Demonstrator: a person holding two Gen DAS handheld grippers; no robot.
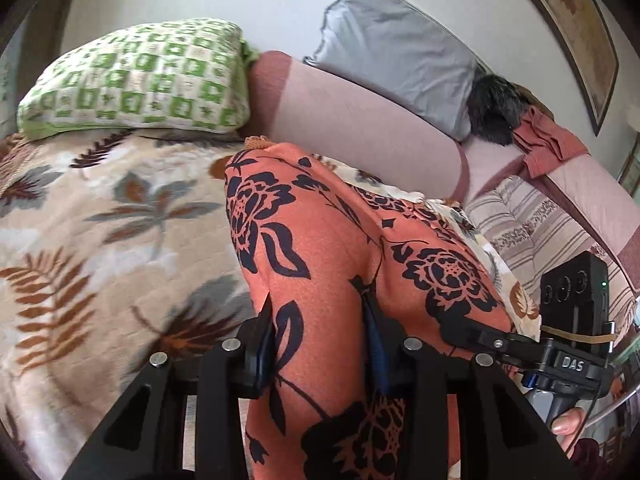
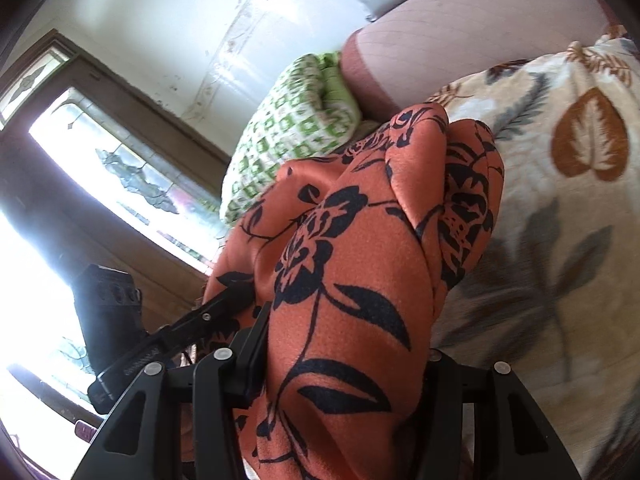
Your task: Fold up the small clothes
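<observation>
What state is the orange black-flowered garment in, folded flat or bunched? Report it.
Bunched, not folded flat: the orange black-flowered garment hangs in loose creases, lifted off the leaf-patterned blanket, pinched in both claws.

1. Your cloth [image 1: 340, 248] is orange w/ big black flowers & leaves all over.
2. Your left gripper [image 1: 320, 344] is black, w/ a bit of blue on the inside of its fingers [image 1: 378, 344].
3. Your right gripper [image 2: 344, 360] is black too.
4. The blanket [image 1: 100, 220] under the cloth is cream w/ brown & grey leaves.
5. One pillow [image 1: 136, 80] has green & white squares.
6. The other pillow [image 1: 392, 48] is plain light grey.
7. The long bolster [image 1: 360, 120] is pale pink w/ darker reddish ends.
8. The striped sheet [image 1: 516, 220] is cream w/ brownish lines.
9. The wall [image 2: 160, 20] is white.
</observation>
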